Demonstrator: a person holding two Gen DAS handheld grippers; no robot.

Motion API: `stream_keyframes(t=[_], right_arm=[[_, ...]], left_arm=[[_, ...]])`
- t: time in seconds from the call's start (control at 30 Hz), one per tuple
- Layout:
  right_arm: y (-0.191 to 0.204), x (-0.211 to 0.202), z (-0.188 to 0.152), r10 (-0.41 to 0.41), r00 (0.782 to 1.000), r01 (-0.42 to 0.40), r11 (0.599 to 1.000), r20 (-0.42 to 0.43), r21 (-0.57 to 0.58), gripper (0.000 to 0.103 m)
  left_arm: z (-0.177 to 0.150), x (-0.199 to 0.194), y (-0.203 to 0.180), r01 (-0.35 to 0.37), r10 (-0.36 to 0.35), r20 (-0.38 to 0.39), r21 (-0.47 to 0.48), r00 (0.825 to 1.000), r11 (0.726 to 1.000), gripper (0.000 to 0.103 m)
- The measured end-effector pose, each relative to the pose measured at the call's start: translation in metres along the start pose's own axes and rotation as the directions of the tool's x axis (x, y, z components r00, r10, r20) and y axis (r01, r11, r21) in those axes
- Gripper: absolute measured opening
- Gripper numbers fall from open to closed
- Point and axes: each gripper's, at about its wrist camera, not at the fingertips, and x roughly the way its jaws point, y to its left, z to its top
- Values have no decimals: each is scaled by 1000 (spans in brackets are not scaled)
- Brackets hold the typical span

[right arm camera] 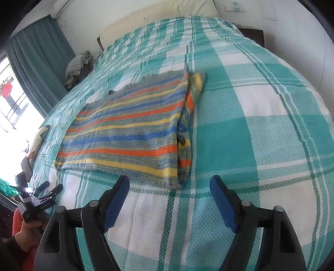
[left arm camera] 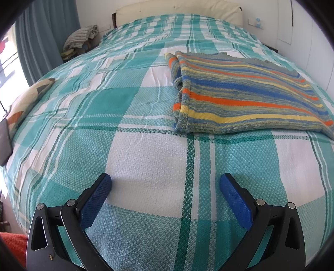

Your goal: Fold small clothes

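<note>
Striped knit sweater (left arm camera: 246,91) lies flat on the teal plaid bed (left arm camera: 146,156), upper right of the left view. Left hand-held gripper (left arm camera: 166,183) and right hand-held gripper (right arm camera: 169,183) hover wide apart, holding nothing.

A bed (left arm camera: 146,150) fills the room, covered by a teal-and-white plaid spread (right arm camera: 261,135). At its far end a cream headboard (left arm camera: 177,9) stands against a white wall (left arm camera: 309,31). On the left hangs a blue-grey curtain (left arm camera: 41,31) beside a bright window (right arm camera: 10,100) — daylight pours in there. Far left, beside the bed, a pile of checked cloth (left arm camera: 81,36) sits on a low stand. A patterned cushion (left arm camera: 27,100) lies at the bed's left edge — partly cut off.
</note>
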Motion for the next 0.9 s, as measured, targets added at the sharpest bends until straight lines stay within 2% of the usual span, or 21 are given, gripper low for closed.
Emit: stream_keyframes(t=[0.1,0.17,0.23,0.27,0.33,0.37,0.4,0.47,0.6,0.9], right_arm=[[-11,-24,-10,-114,989,114,993,94,5,79],[-23,-31,-18,-213,969,212,977,124,20,89],[-39,-26,-28,-295,951,291,955,94,57,90],[-49,-23,-33,-311,948,305,949,67,82,90],[-61,-14,-44,-309,951,305,948,33,93,94],[-59,-13,-47,-307,950,304,951,56,60,102],[-55,-9,-47,-311,949,310,950,58,31,103],[-51,-4,-50,-353,934,354,935,57,-3,103],[-55,-4,-52,-337,939,337,941,72,10,103],[-51,-4,-55,-352,933,354,935,79,-3,103]], left_arm=[[0,0,-1,-6,6,4,2,1000,1000,103],[-1,-1,-1,-9,9,7,3,1000,1000,103],[0,-1,-1,-8,8,6,3,1000,1000,103],[-1,-1,-1,-8,8,7,3,1000,1000,103],[-1,-1,-1,-9,9,7,3,1000,1000,103],[0,-1,-1,-11,11,7,3,1000,1000,103],[0,-1,-1,-12,12,8,3,1000,1000,103],[0,-1,-1,-11,11,8,3,1000,1000,103],[-1,-1,-1,-11,11,8,3,1000,1000,103],[1,0,-2,-21,21,-1,-10,1000,1000,103]])
